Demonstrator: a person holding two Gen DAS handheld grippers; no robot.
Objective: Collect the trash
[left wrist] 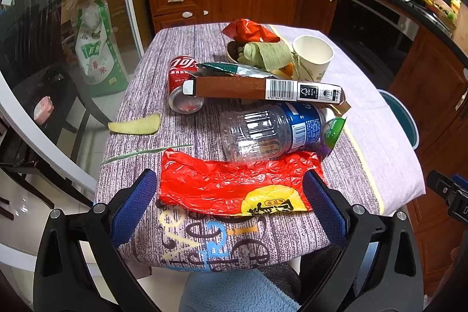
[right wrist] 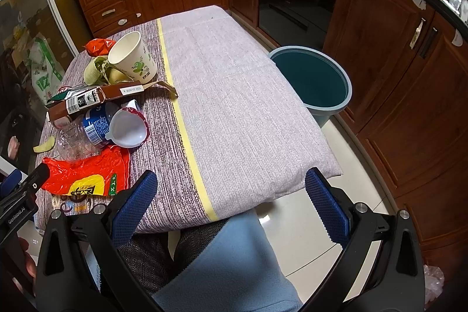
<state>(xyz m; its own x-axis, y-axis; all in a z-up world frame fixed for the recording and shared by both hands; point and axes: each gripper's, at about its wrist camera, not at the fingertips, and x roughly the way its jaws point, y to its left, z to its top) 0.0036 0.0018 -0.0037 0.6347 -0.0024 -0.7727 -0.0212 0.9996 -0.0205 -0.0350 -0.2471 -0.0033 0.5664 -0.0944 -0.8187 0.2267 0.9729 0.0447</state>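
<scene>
Trash is lying heaped on the left part of the table [right wrist: 239, 95], on the darker striped side of its cloth. Nearest us, a flattened red plastic wrapper [left wrist: 234, 186] is spreading across the table's front edge, and we are holding the left hand-held gripper [left wrist: 231, 195] just above it with its blue fingers [left wrist: 133, 203] spread wide apart, one at each end of the wrapper, clamping nothing. Just behind the wrapper a clear plastic bottle [left wrist: 263, 130] with a blue label is lying on its side, touching a small white cup [right wrist: 127, 130] with a green outside that is tipped toward us. Behind the bottle a long brown carton [left wrist: 263, 89] is resting across a red soda can [left wrist: 182, 84] and a silver-green foil packet [left wrist: 234, 69]. Farther back we are seeing a green leaf bundle [left wrist: 269, 54], a white paper cup [left wrist: 311, 56] standing upright, and a crumpled red bag [left wrist: 248, 29]. A pale fruit peel [left wrist: 136, 125] is lying alone near the table's left edge.

We are holding the right hand-held gripper [right wrist: 231, 201] over the bare pale-lilac half of the table, its fingers [right wrist: 326, 209] also wide apart and gripping nothing. A teal bin [right wrist: 313, 84] is standing on the floor just beside the table's right side.
</scene>
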